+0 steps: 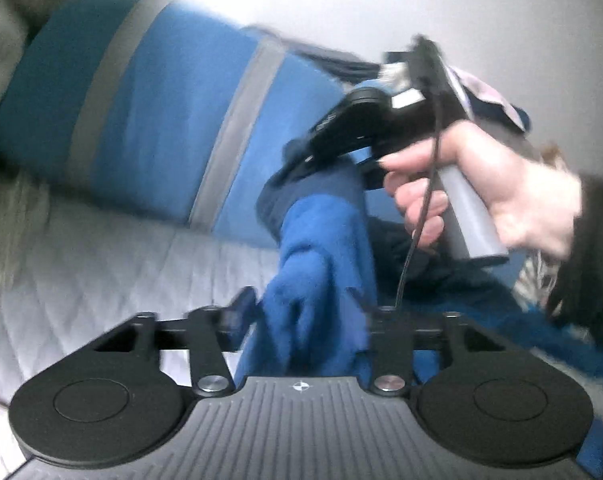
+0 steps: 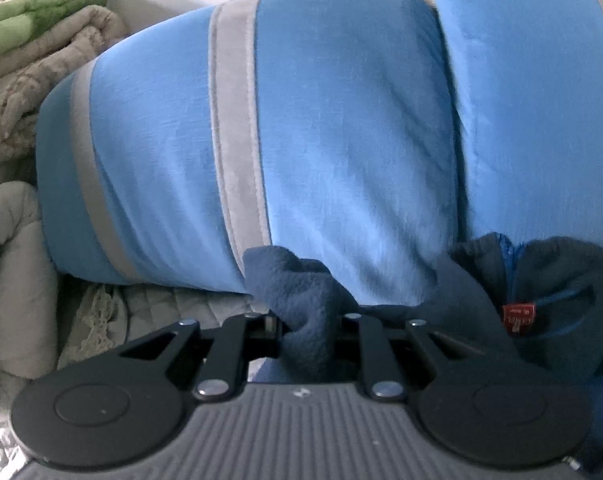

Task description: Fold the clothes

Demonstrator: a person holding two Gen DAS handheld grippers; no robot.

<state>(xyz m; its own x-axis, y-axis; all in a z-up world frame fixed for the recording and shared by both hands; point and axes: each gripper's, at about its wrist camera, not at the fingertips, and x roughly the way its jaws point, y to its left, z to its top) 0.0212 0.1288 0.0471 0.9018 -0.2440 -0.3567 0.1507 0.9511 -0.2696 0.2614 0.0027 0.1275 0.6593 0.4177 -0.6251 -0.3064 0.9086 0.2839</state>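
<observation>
Fleece garment point(image 1: 325, 240) stretched above the quilted bed point(image 1: 101, 264) for folding: right claw point(image 2: 307, 326) clamped on its navy edge to hold it up, left claw point(image 1: 301, 312) parted w/ blue cloth between the fingers, prob. not gripping (view blurred), pillow point(image 2: 301, 120) behind

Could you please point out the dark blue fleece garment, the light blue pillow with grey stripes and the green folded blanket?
dark blue fleece garment point(image 2: 305, 280): right wrist view, bunched fold.
light blue pillow with grey stripes point(image 2: 341, 128): right wrist view, blue panel.
green folded blanket point(image 2: 33, 16): right wrist view, top.
</observation>
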